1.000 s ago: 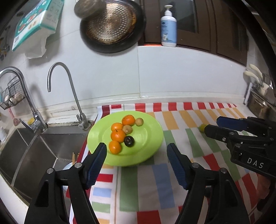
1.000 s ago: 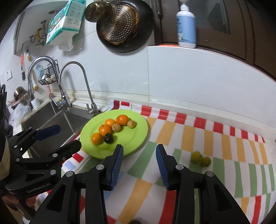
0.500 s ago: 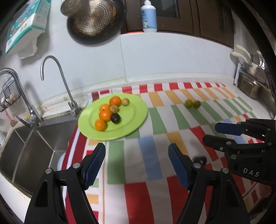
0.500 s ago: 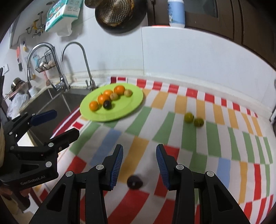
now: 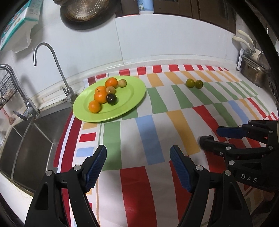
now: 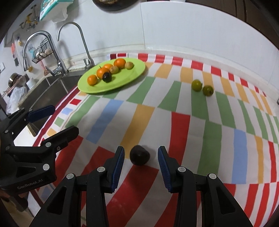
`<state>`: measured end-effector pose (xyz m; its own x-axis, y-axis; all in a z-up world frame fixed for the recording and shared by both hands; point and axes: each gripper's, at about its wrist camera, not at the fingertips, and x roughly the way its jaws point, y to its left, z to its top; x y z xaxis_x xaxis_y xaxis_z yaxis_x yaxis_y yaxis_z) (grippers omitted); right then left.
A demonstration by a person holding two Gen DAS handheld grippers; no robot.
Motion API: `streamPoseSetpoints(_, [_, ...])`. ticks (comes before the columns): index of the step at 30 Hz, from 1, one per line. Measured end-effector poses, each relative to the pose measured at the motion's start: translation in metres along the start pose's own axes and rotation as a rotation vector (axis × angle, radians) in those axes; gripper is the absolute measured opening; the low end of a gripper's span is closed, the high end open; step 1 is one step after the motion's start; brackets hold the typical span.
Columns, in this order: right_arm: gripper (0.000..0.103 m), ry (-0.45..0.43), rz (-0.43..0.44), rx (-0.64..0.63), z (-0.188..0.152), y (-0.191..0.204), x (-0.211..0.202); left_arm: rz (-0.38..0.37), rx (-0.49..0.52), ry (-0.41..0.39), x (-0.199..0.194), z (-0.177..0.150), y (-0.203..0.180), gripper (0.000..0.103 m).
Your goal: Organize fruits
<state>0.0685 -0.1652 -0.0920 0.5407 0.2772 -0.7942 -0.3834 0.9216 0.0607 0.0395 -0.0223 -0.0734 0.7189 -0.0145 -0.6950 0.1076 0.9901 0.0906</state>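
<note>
We are in a home kitchen: a steel sink (image 5: 29, 138) with two curved taps (image 6: 73, 43), white wall tiles (image 5: 157, 40), a colander (image 5: 83, 8) hanging above, and a striped cloth (image 6: 174, 122) spread over the counter beside a green plate (image 5: 129, 97) of fruit.

Plate (image 5: 132, 103): lime green. Fruits on it: four orange (image 5: 94, 106), two tan-yellow (image 5: 122, 83), one near-black (image 5: 111, 99). Cloth (image 6: 174, 122): white with red, green, orange and pale-blue blocks. Two loose fruits (image 6: 196, 85): yellow-green. Loose fruit (image 6: 139, 155): dark, near-black. Gripper pads (image 6: 118, 167): blue, on black frames.
</note>
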Motion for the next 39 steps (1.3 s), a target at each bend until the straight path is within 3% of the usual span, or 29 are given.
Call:
streamPoseSetpoints(6, [0.039, 0.019, -0.005, 0.0, -0.002, 0.001, 0.01, -0.003, -0.003, 0.013, 0.004, 0.0, 0.0, 0.075])
streamPoseSetpoints(13, [0.028, 0.023, 0.008, -0.016, -0.002, 0.005, 0.014, -0.011, -0.013, 0.022, 0.006, -0.001, 0.002, 0.075])
streamPoseSetpoints(20, [0.028, 0.012, 0.01, -0.008, -0.002, 0.005, 0.012, 0.001, -0.016, 0.012, 0.003, 0.001, 0.005, 0.075])
streamPoseSetpoints(39, [0.028, -0.134, 0.028, -0.02, 0.037, 0.018, -0.02, 0.02, -0.057, -0.073, -0.014, 0.027, 0.028, 0.075])
